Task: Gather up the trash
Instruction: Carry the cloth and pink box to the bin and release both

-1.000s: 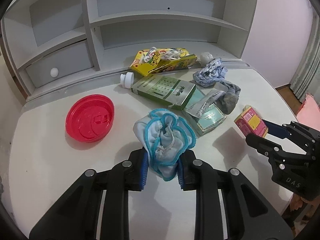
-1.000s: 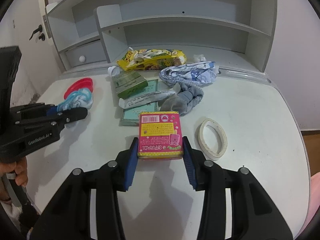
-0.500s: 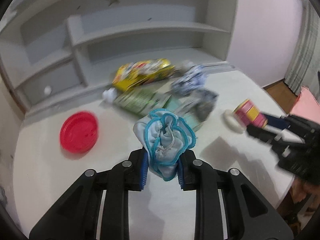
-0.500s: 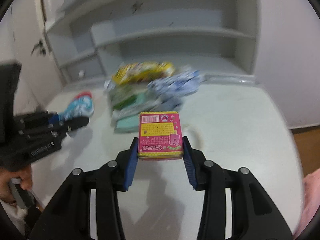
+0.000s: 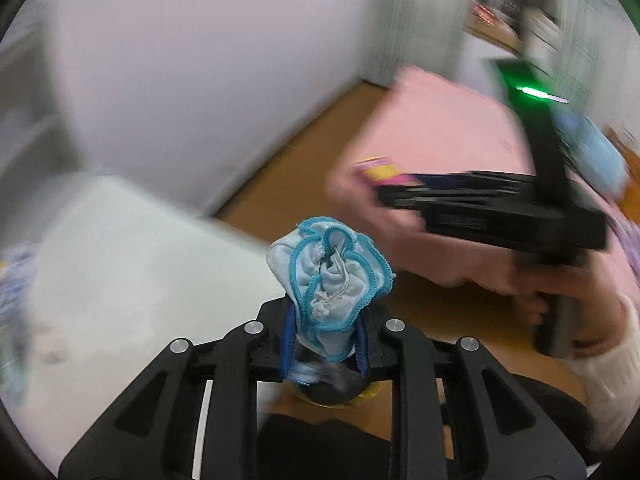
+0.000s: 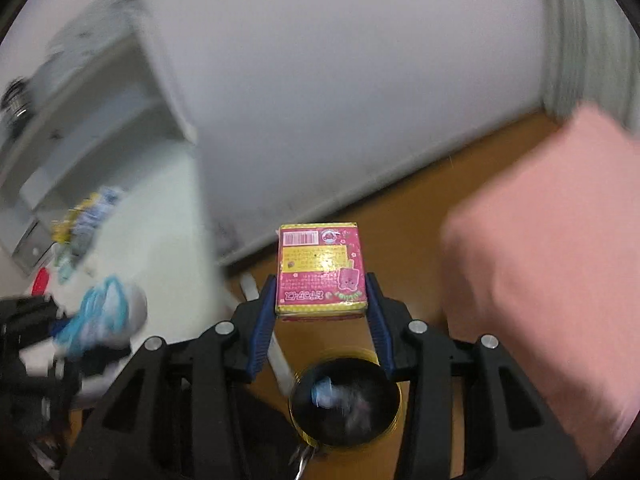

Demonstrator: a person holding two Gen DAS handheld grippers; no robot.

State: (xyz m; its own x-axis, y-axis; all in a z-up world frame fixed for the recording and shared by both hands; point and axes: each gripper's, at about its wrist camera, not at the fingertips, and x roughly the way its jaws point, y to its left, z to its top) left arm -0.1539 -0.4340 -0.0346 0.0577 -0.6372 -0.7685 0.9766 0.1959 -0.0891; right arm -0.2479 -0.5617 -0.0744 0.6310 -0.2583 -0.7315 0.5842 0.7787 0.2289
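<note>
The left gripper (image 5: 324, 344) is clamped on a crumpled pale-blue cloth with a bright blue edge (image 5: 330, 280); its blue pads (image 5: 286, 344) press the lower part of the bundle, and most of the cloth stands up above them. The right gripper (image 6: 320, 312) grips a pink and yellow snack box (image 6: 322, 270) by its two sides, the printed face with its barcode turned to the camera and the far half sticking out past the fingertips. Directly below the right gripper sits a round bin with a yellow rim (image 6: 346, 404), dark inside; something pale and blue lies in it, too blurred to name. In the left wrist view only a sliver of that rim (image 5: 374, 392) shows under the cloth, the rest hidden by the gripper. Both views are smeared. The white desk (image 5: 120, 248) lies to the left, its clutter (image 6: 80, 216) unreadable beyond yellow and blue patches and a red spot. A pink block (image 6: 552, 248), perhaps a bed or cushion, fills the right over a wooden floor (image 6: 404, 216). The hand (image 5: 560, 292) holding the right gripper is partly cut off.
</note>
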